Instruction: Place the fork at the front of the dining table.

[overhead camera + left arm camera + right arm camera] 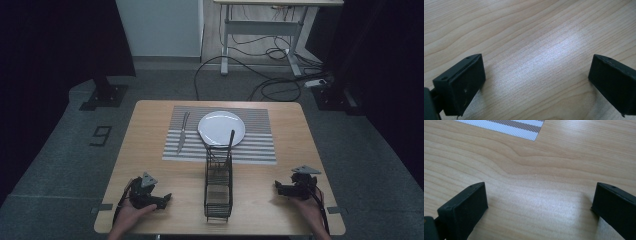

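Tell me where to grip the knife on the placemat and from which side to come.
Grip the knife at its handle, the nearer end, coming straight down from above with the jaws across its width. It lies flat on the striped placemat, lengthwise away from you, left of the plate, apart from it.

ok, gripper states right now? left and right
Left gripper: open, nothing between the jaws, bare table beneath.
Right gripper: open, holding nothing, over bare table.
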Motion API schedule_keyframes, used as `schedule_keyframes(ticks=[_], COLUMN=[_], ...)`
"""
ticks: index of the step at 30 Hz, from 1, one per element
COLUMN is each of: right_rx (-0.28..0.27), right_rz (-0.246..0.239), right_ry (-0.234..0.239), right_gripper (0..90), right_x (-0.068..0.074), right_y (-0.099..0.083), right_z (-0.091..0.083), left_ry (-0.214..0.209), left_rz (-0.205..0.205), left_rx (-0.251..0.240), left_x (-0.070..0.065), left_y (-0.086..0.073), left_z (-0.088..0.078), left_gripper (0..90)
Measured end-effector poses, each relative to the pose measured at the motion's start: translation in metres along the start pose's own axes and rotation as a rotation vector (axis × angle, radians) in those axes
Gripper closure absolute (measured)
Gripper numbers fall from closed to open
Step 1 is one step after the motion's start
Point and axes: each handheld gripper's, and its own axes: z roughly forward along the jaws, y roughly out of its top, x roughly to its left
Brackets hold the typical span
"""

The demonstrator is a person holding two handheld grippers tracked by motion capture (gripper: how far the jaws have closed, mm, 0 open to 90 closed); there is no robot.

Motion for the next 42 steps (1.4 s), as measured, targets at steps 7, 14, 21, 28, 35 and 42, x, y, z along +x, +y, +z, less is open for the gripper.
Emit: schedule_keyframes(ticks=[7, 14, 21, 28, 35, 42], right_rx=[0.007, -0.028, -0.078, -0.128, -0.174, -0.212], right_rz=[0.051, 0.071, 0.066, 0.046, 0.020, -0.015], right_ry=[-0.045, -0.010, 0.029, 0.084, 0.131, 0.160], right_gripper=[5.5, 8.1, 11.3, 13.5, 17.3, 23.0], right_x=[0.007, 0.011, 0.019, 0.032, 0.052, 0.068], right_y=[0.000, 0.013, 0.027, 0.044, 0.062, 0.079], right_z=[-0.004, -0.011, -0.023, -0.034, -0.038, -0.044], left_ry=[0.004, 0.004, 0.007, 0.011, 0.011, 0.010], left_rz=[-0.005, -0.006, -0.010, -0.014, -0.014, -0.012], left_rx=[-0.001, -0.001, -0.001, -0.001, -0.001, -0.001], left_x=[-0.001, -0.001, -0.001, -0.002, -0.002, -0.001], left_y=[0.000, 0.000, -0.001, -0.001, -0.001, -0.001], left_z=[0.000, 0.000, -0.001, -0.001, -0.001, -0.001], left_gripper=[0.7, 0.8, 0.8, 0.9, 0.9, 0.8])
